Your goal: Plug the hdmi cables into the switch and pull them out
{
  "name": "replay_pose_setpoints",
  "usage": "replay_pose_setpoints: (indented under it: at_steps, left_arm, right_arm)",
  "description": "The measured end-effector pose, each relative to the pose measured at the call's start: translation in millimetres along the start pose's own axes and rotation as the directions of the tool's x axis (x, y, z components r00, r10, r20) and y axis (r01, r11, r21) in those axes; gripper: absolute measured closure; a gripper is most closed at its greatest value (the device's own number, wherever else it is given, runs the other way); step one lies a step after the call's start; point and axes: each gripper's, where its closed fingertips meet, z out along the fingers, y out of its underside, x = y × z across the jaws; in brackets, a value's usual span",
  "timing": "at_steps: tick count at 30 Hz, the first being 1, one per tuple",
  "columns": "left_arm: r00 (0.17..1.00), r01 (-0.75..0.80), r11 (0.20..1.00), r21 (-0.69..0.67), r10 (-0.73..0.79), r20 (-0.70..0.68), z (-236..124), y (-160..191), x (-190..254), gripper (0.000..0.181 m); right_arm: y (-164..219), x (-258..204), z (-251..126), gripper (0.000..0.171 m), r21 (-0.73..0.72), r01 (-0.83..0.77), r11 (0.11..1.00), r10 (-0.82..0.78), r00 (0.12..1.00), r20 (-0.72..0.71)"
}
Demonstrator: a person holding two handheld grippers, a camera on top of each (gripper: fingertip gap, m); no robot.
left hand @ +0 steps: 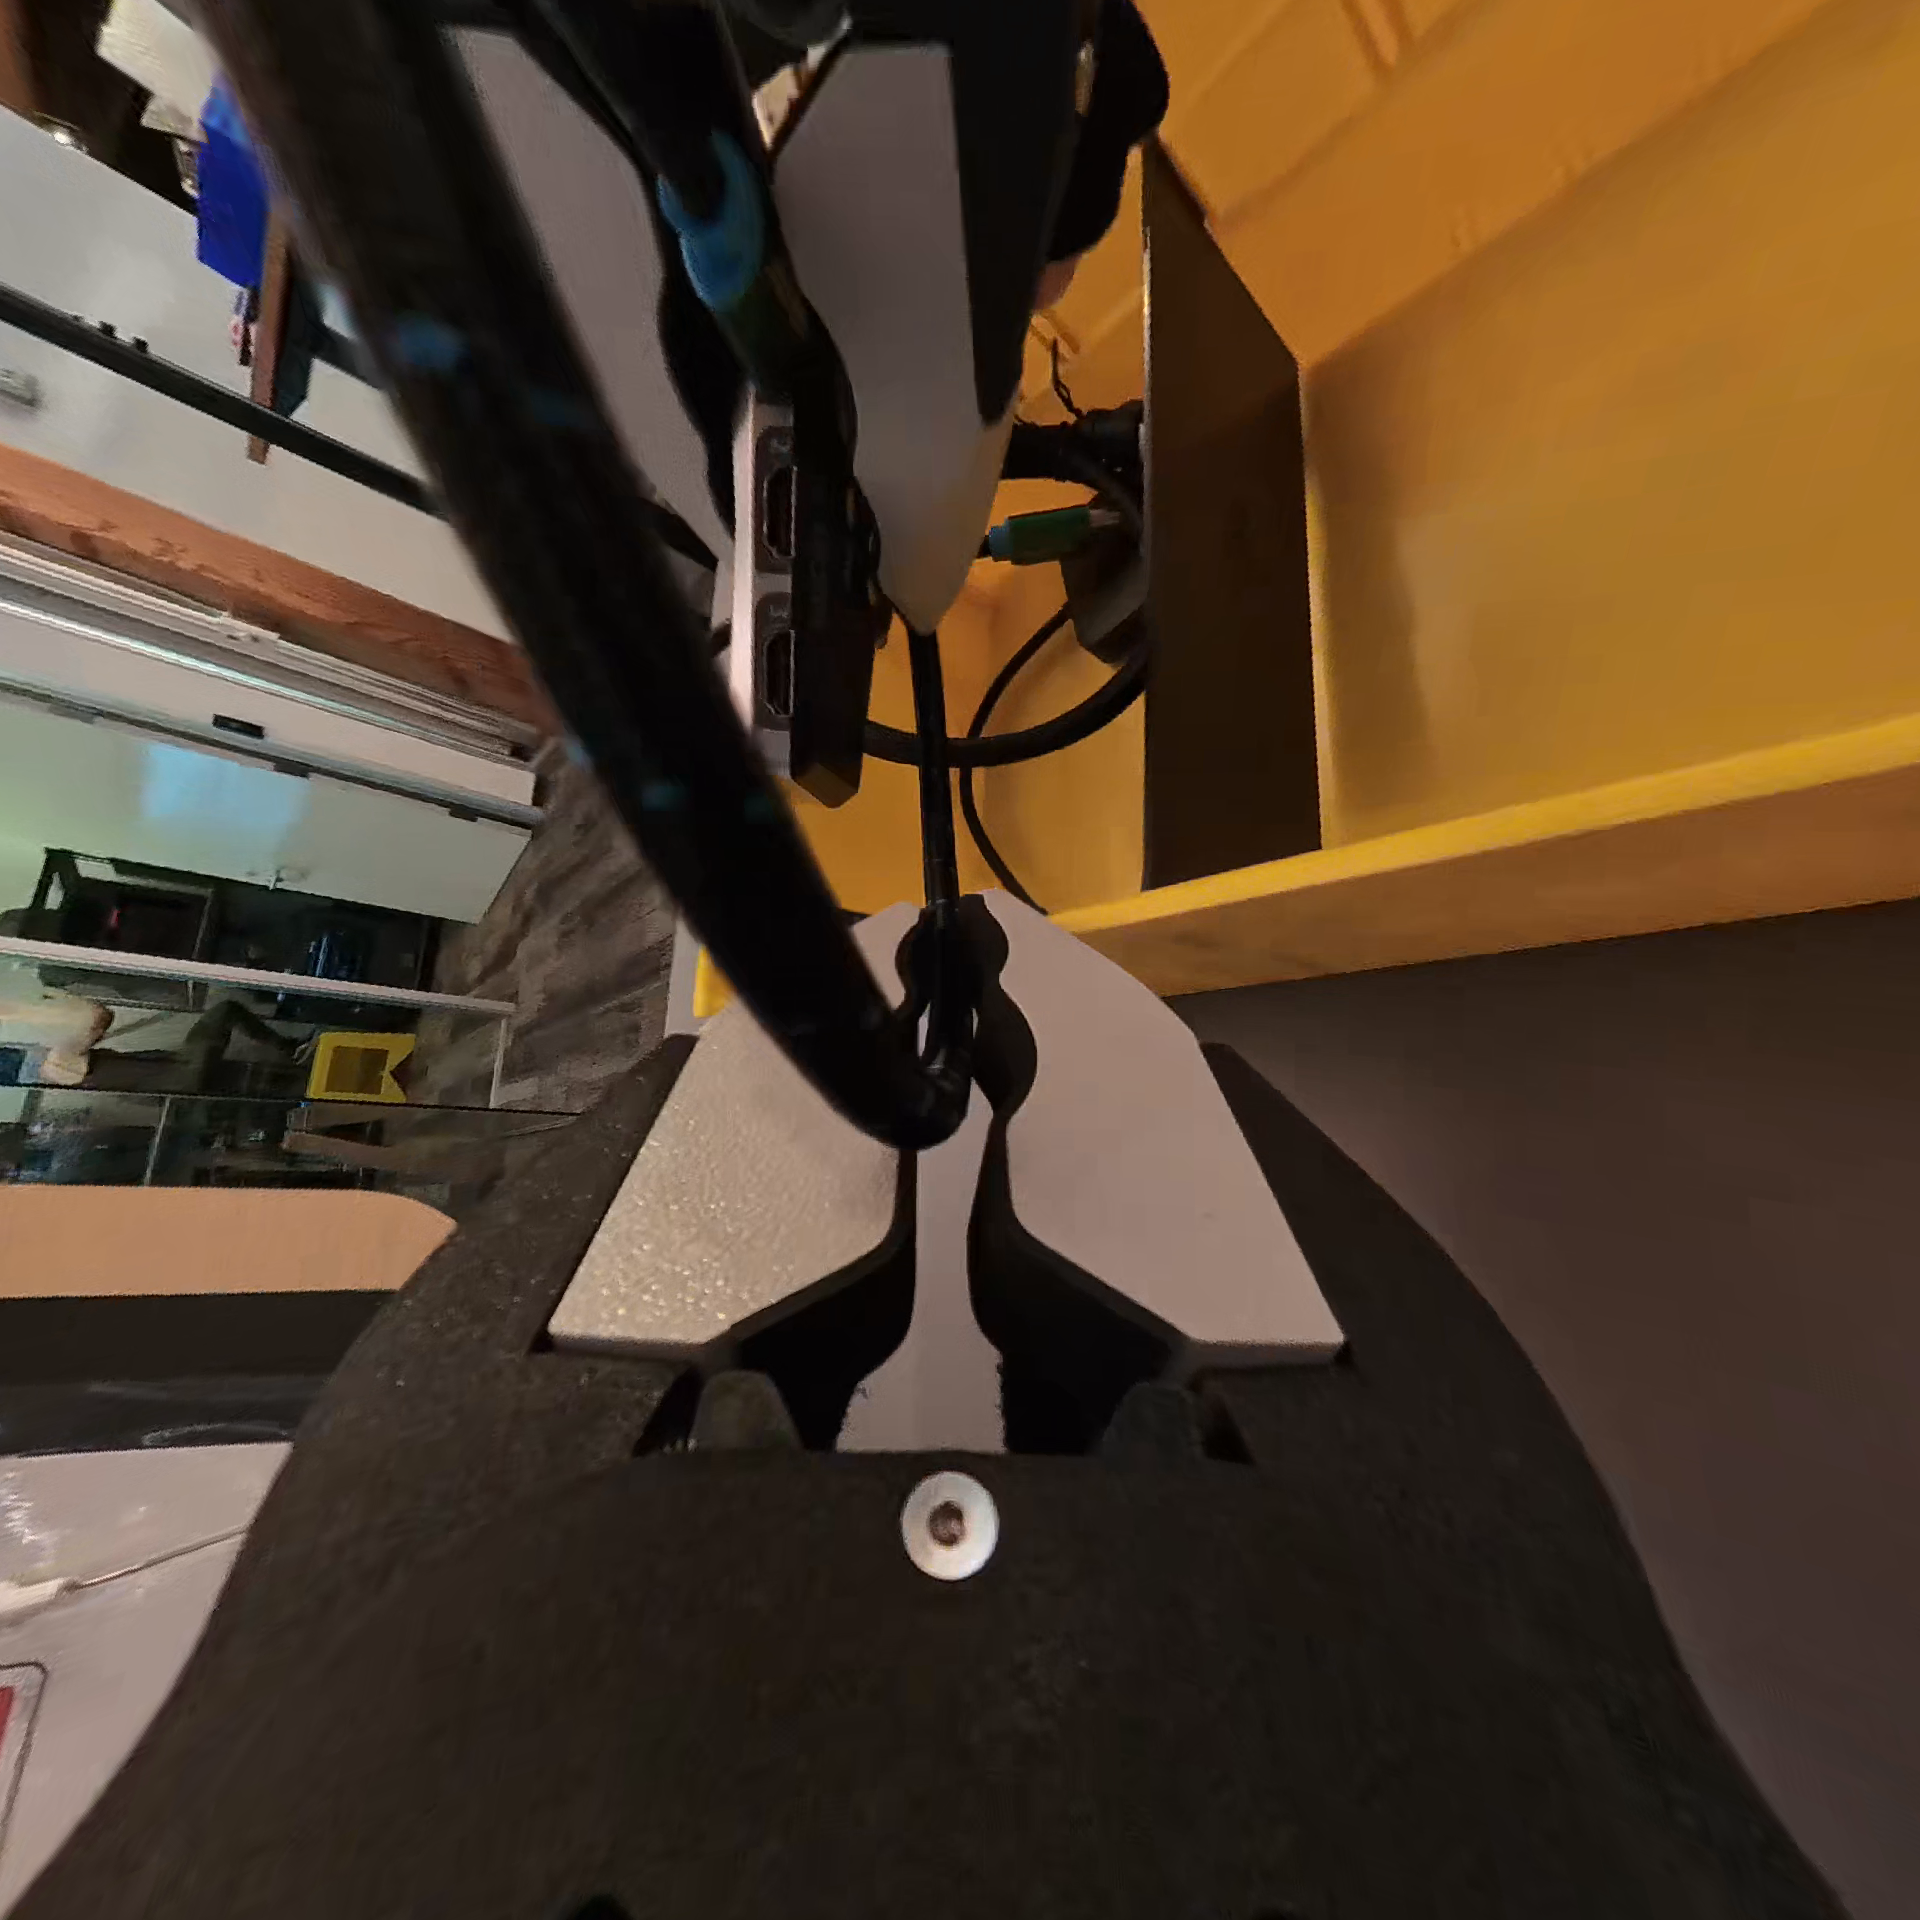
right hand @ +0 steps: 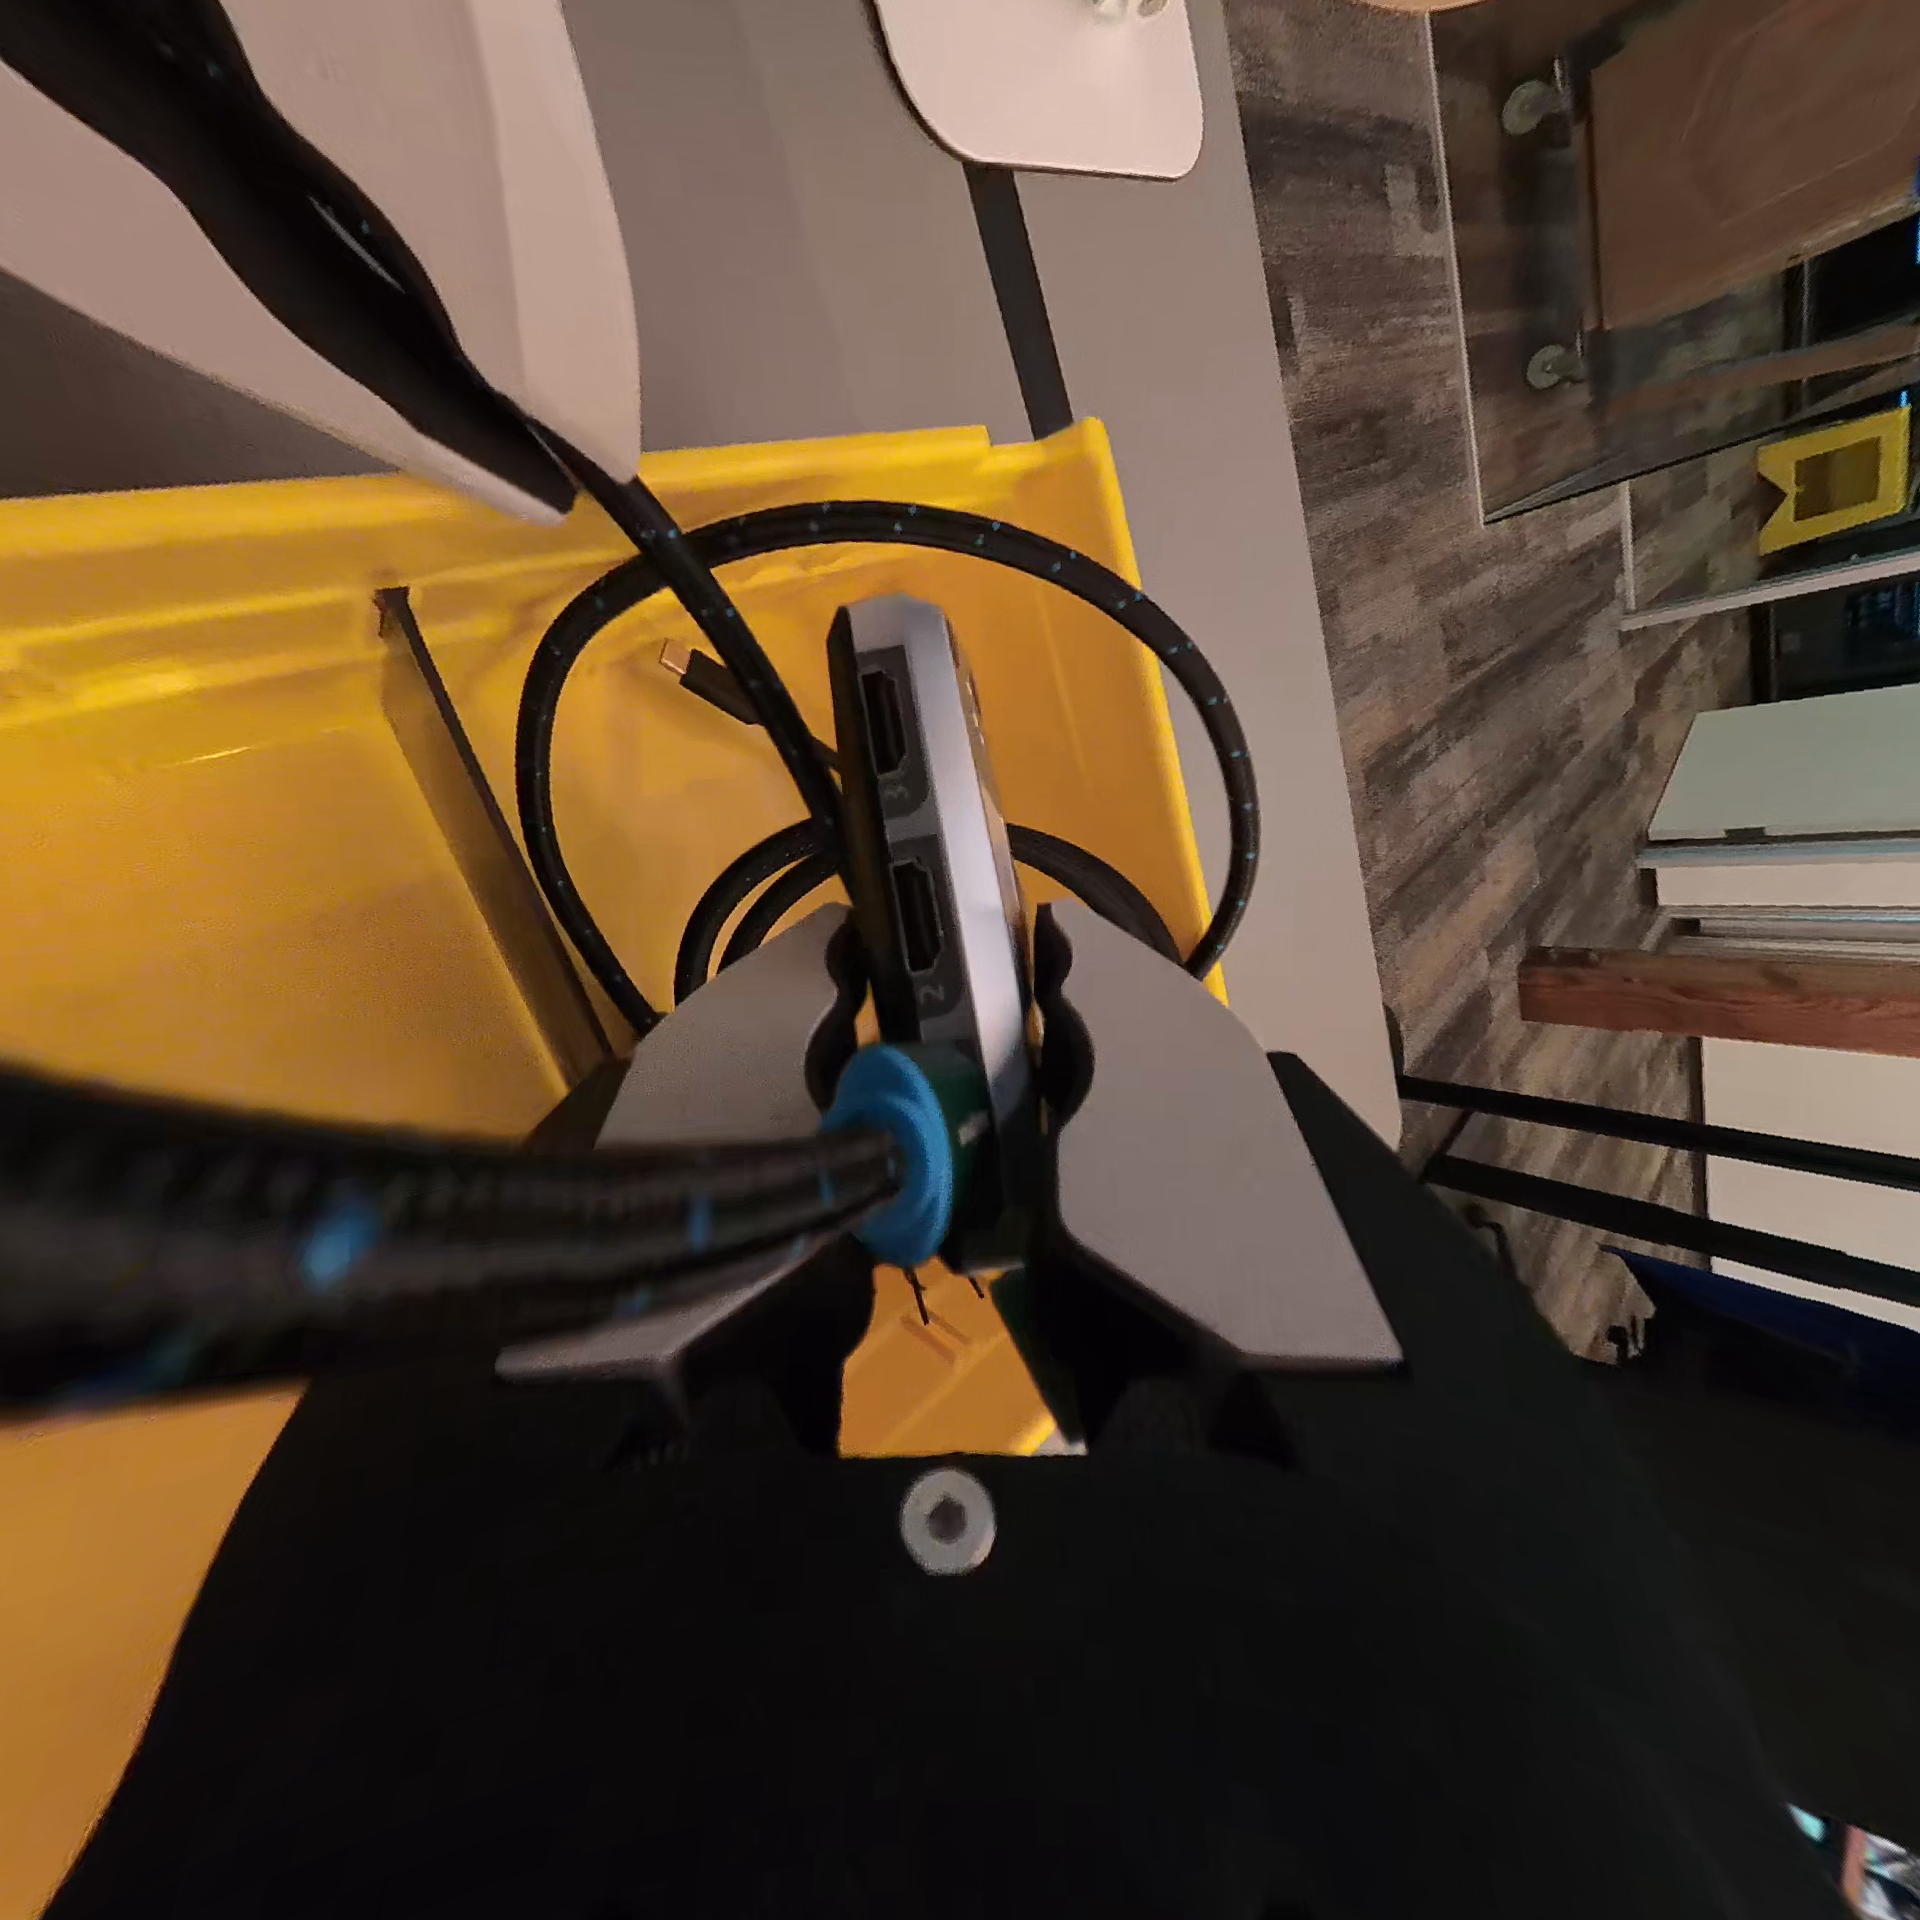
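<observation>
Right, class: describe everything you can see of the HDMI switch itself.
The HDMI switch is a slim, flat box, silver-grey metal by its look with a black port face. It stands on edge, clamped between the right gripper fingers above a yellow bin. Two ports sit empty; a braided cable's plug, blue-collared, is in the port nearest the camera.

R gripper [right hand: 940, 1049] clamped on silver switch [right hand: 982, 831] w/ braided HDMI cable [right hand: 416, 1205] plugged in. Two ports free. Yellow bin [right hand: 260, 831] beneath, cable loop near its far edge.
</observation>
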Motion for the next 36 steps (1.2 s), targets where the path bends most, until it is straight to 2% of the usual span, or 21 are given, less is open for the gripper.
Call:
replay_pose_setpoints:
  at_steps: [6, 9, 16, 21, 25, 29, 33, 36]
  left_arm:
    - [0.979, 0.190, 0.978, 0.081, -0.183, -0.088, -22, -10, -7, 0.143]
    - [0.967, 0.220, 0.973, 0.070, -0.209, -0.145, -38, -12, -6, 0.130]
    - [0.960, 0.205, 0.979, 0.019, -0.197, -0.199, -61, -12, 1, 0.123]
    - [0.963, 0.156, 0.988, 0.007, -0.151, -0.225, -78, -15, 6, 0.127]
    - [0.967, 0.074, 0.996, 0.059, -0.058, -0.246, -89, -33, 16, 0.148]
    - [0.970, -0.049, 0.998, 0.047, 0.059, -0.234, -85, -35, 25, 0.178]
    - [0.987, -0.122, 0.992, -0.027, 0.118, -0.107, -68, -14, 8, 0.178]
    - [0.994, -0.088, 0.996, -0.022, 0.087, -0.066, -57, -5, 1, 0.177]
  right_arm:
    - [-6, -1, -11, 0.126, 0.047, -0.049, 0.998, 0.048, 0.999, 0.023]
    - [-9, -8, -21, 0.119, 0.062, -0.044, 0.997, 0.041, 0.998, 0.053]
    - [-14, -22, -52, 0.112, 0.080, -0.071, 0.994, 0.063, 0.992, 0.107]
    - [8, -26, -77, 0.111, 0.007, -0.095, 0.995, 0.094, 0.991, 0.095]
    - [11, -29, -90, 0.131, 0.037, -0.087, 0.996, 0.082, 0.991, 0.101]
    - [11, -30, -78, 0.135, 0.016, -0.075, 0.997, 0.073, 0.990, 0.118]
    - [16, -26, -60, 0.135, -0.045, -0.051, 0.998, 0.055, 0.994, 0.093]
    - [17, -22, -44, 0.135, -0.086, -0.041, 0.995, 0.048, 0.996, 0.078]
